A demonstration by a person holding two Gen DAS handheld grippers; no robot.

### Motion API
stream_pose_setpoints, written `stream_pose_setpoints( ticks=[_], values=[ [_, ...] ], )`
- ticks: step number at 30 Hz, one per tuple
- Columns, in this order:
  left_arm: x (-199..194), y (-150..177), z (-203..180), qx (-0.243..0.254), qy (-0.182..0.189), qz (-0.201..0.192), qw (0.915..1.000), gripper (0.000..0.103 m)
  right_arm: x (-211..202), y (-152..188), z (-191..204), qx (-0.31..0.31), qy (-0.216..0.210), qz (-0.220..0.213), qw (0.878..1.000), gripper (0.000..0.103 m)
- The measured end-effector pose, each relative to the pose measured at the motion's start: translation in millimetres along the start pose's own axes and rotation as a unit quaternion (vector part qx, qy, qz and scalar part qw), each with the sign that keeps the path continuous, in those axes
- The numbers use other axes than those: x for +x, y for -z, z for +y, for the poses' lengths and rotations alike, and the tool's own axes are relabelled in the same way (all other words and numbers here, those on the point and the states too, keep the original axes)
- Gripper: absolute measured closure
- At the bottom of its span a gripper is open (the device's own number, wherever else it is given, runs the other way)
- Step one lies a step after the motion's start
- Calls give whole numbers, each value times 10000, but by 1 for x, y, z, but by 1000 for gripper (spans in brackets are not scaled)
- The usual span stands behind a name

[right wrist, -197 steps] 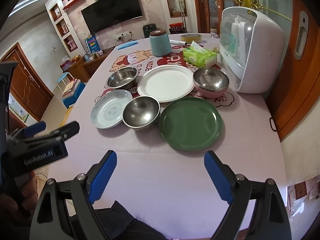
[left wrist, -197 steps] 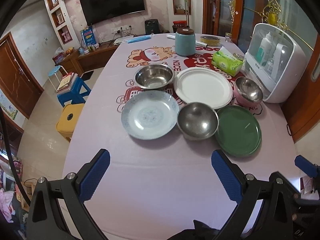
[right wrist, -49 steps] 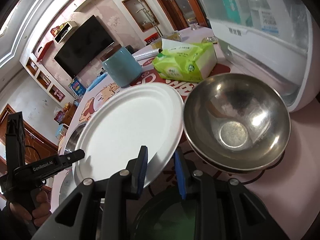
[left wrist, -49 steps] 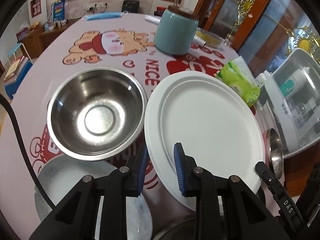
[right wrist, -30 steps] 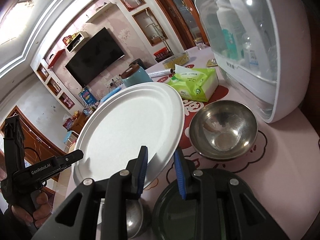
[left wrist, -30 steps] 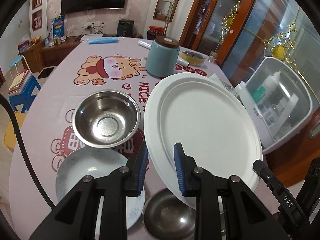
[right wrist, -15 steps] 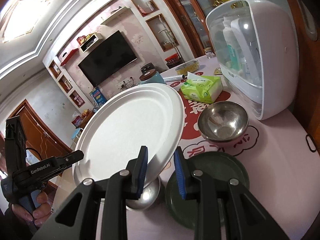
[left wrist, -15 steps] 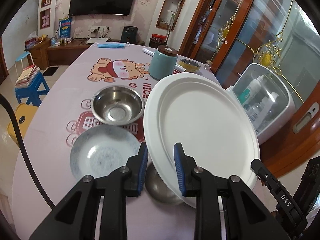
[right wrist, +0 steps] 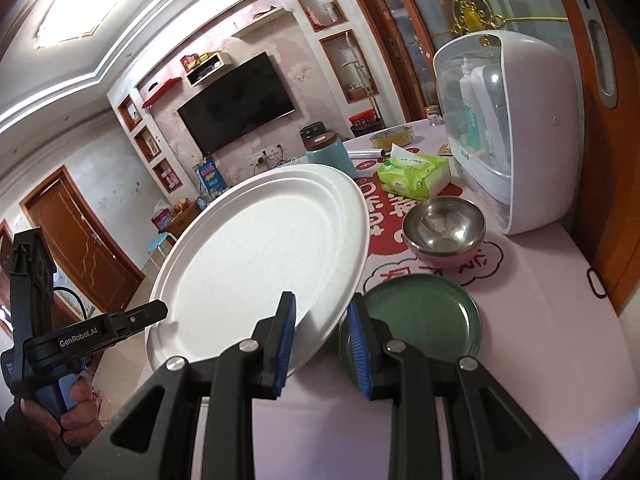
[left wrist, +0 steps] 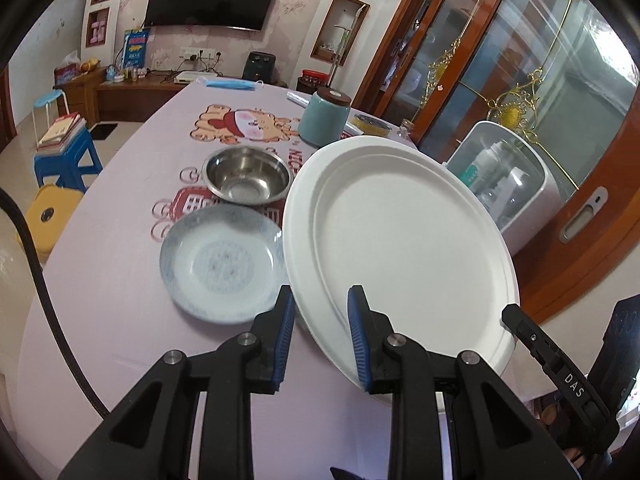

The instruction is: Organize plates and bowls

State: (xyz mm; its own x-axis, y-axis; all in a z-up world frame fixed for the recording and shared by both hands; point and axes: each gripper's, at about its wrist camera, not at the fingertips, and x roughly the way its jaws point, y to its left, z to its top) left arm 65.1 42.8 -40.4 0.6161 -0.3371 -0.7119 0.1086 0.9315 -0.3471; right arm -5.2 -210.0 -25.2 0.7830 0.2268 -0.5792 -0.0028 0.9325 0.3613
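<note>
The left hand-held gripper (left wrist: 320,336) is clenched on the near rim of the white plate (left wrist: 400,248): in the left wrist view its blue pads (left wrist: 286,336) sit either side of the rim at lower centre. The right hand-held gripper (right wrist: 320,342) grips the same plate (right wrist: 264,256) at another point of its rim, lower centre of the right wrist view. A wide, thin plate pinched at one edge would probably sag or twist, which is likely why both ends are held.

The plate is lifted clear of the tabletop (left wrist: 120,320) and tilted, filling the centre right of the left view and the centre left of the right view. It hides whatever lies beneath it.

Outward from it, the left view shows a pale blue patterned plate (left wrist: 222,264) flat on the cloth at centre left, with a steel bowl (left wrist: 246,180) just behind it. The right view shows a green plate (right wrist: 424,320) just right of the pads and a steel bowl with a pink outside (right wrist: 444,232) above it. Judging by the task, the white plate is being carried to stack with another plate, perhaps the green one close below; that is a guess.

At the right edge stands a white cabinet with a clear front (right wrist: 520,128), with a green tissue pack (right wrist: 412,174) and a teal jar (left wrist: 324,120) farther back.
</note>
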Motion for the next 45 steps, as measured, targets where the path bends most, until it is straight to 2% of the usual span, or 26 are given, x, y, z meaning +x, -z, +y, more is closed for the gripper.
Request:
stream_pose_setpoints(
  ticks=[7,17,28,34,45],
  values=[
    [-15,36,13,-104,-14,191,9998,78,-11,18,9,-234,-27,299,9993,77],
    [-27,67,30,-167,7,424,9990,78,-8,44,17,-365,64,966,9946,76],
    [-18,100,46,-58,108,1039,9945,78,-5,86,17,-244,336,1713,9843,76],
    [-8,120,50,1,11,1420,9899,78,-2,108,11,-87,439,2084,9770,76],
    [15,145,54,-98,-241,1863,9821,78,20,134,-6,171,458,2713,9613,76]
  ],
)
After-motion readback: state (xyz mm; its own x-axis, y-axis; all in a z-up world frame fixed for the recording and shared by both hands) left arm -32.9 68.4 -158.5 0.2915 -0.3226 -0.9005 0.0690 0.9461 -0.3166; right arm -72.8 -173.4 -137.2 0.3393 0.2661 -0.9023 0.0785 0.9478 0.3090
